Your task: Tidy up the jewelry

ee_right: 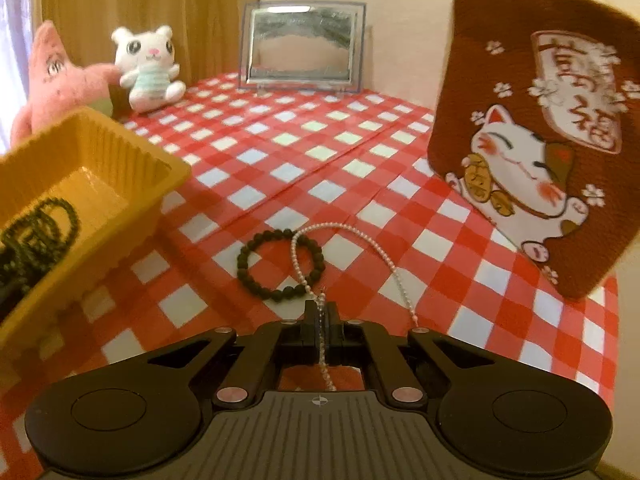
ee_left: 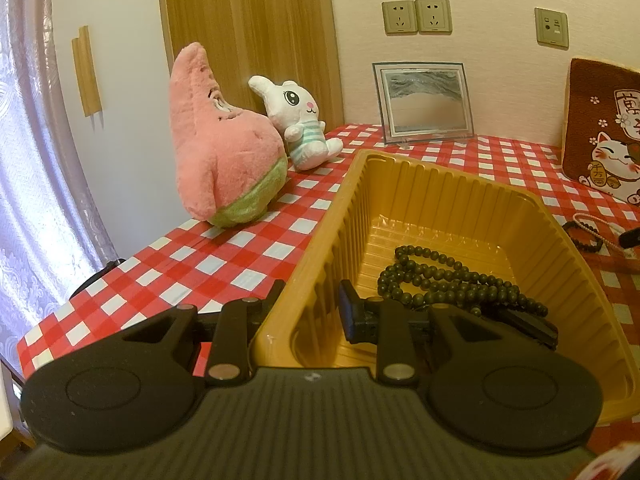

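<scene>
One piece of jewelry is already put away: a long string of dark green beads (ee_left: 452, 280) lies coiled on the floor of the yellow plastic tray (ee_left: 400, 184). Two pieces are left on the checked tablecloth (ee_right: 320, 152), as far as can be seen: a black bead bracelet (ee_right: 280, 265) and a pearl necklace (ee_right: 348, 248), which lie at about three o'clock from the tray in the left wrist view. The left gripper (ee_left: 310, 312) is clamped on the tray's near wall, one finger outside and one inside, so the tray is judged to be steadied for the next drop. The right gripper (ee_right: 322, 316) is closed on the pearl necklace, whose strand is seen running between the pressed fingers and on toward the camera; it has not yet been lifted clear, since its loop rests across the bracelet at twelve o'clock from the fingertips. The tray is thin, glossy moulded plastic with ribbed walls and a rolled rim. The green beads are round and matte; the bracelet's beads look rough and porous. The pearls are tiny, pale and shiny, on a limp strand. The cloth appears smooth and creased. A cushion with a cat print (ee_right: 532, 140) stands at two o'clock.
</scene>
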Action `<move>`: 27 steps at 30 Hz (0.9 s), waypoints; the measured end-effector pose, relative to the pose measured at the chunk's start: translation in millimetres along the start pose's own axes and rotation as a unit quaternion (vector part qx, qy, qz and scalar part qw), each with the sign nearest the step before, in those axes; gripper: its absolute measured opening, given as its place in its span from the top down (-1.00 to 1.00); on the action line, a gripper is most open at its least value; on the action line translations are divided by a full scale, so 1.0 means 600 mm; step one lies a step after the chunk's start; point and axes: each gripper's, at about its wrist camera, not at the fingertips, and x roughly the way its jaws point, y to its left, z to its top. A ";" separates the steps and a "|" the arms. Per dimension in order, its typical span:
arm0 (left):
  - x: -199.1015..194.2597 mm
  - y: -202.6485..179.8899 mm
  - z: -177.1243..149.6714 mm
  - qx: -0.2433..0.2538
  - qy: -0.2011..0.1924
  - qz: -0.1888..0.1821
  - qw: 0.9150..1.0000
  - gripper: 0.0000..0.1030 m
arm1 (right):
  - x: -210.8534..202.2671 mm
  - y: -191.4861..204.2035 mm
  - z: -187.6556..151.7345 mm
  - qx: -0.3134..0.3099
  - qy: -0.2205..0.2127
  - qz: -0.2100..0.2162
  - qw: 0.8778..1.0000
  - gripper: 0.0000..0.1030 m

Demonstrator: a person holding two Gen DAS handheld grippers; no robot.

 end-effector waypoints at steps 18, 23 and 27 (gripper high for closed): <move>-0.001 0.002 0.000 0.001 -0.001 -0.002 1.000 0.50 | -0.242 -0.008 0.113 0.052 -0.141 0.011 0.989 0.96; -0.001 0.001 -0.001 0.000 -0.002 -0.002 1.000 0.50 | -0.292 0.012 0.140 0.044 -0.161 0.019 0.986 0.96; -0.001 0.001 -0.001 -0.001 -0.003 -0.002 1.000 0.51 | -0.325 0.031 0.153 0.040 -0.162 0.032 0.986 0.96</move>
